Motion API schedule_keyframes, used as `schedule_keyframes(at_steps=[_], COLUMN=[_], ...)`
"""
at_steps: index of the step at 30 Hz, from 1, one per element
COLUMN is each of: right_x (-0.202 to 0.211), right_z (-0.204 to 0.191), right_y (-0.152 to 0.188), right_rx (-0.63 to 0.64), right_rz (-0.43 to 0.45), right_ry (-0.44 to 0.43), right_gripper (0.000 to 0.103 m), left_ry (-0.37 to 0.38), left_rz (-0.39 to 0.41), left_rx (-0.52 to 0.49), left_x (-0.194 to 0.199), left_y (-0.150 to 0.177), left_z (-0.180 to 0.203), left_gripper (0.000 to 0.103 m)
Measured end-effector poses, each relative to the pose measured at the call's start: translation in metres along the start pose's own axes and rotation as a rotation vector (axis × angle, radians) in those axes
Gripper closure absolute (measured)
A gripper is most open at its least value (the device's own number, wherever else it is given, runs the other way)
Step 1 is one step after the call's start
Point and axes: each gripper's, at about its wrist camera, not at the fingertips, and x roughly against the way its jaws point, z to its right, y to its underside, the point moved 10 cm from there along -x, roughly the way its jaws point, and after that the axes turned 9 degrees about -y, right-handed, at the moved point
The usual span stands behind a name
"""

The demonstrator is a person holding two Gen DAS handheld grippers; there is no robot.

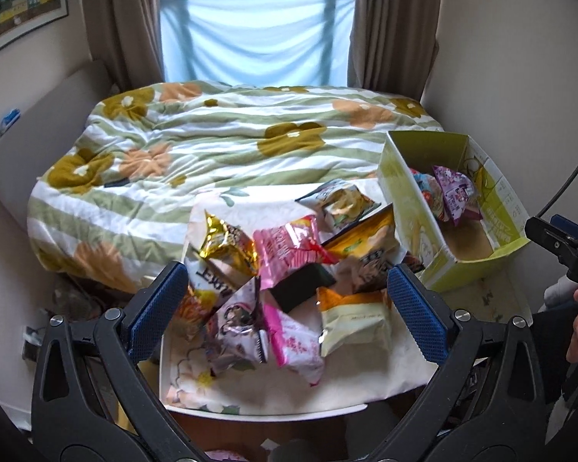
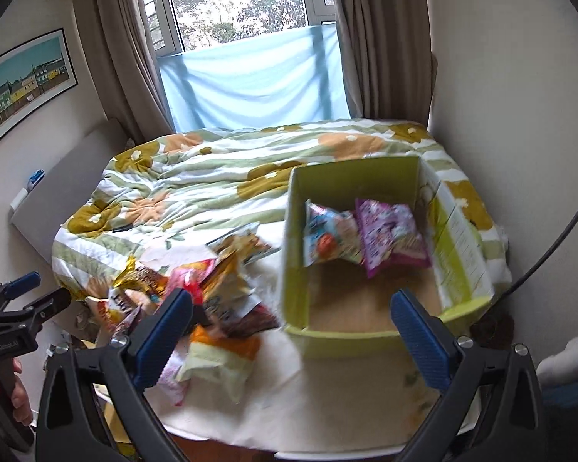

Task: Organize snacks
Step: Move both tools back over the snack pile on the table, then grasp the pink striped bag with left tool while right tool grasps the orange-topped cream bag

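**Snack pile beside a green box, both grippers held wide and empty**

The right-wrist view is smeared by motion, so the print on the packets cannot be read there. The pile of snack packets [image 1: 289,269] overlaps heavily, and an exact count cannot be made; roughly ten packets are seen. Two packets are counted inside the green box [image 2: 300,269]: a light blue one [image 2: 329,238] and a purple one [image 2: 389,235], both leaned toward the box's far wall. The pile lies just left of the box. The box's near end is partly hidden by the right gripper [image 2: 289,331].

The left gripper [image 1: 289,308] is held wide open above the pile, with nothing between its blue pads. The right gripper is likewise spread wide and empty, in front of the box.

Box and pile are set on a white table [image 1: 289,410] covered by a pale floral cloth [image 1: 366,381]. Beyond the box a bed with a flowered quilt [image 1: 212,134] is seen, then a window [image 2: 235,0] with brown curtains [image 2: 381,38].
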Motion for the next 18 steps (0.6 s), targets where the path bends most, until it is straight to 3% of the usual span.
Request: schedule_keyframes(at_steps=[7, 18], right_x=[-0.021, -0.094], right_z=[-0.031, -0.041], right_y=[0.053, 0.124], right_rx=[-0.051, -0.091], right_rz=[-0.055, -0.222], right_ry=[-0.001, -0.059], right_gripper=[0.001, 0.001], left_ry=[0.035, 0.072], left_rz=[-0.070, -0.213], left_rx=[0.006, 0.065], left_x=[-0.025, -0.081], left_y=[0.057, 0.152], left_z=[-0.025, 0.009], left_gripper=[0.001, 0.004])
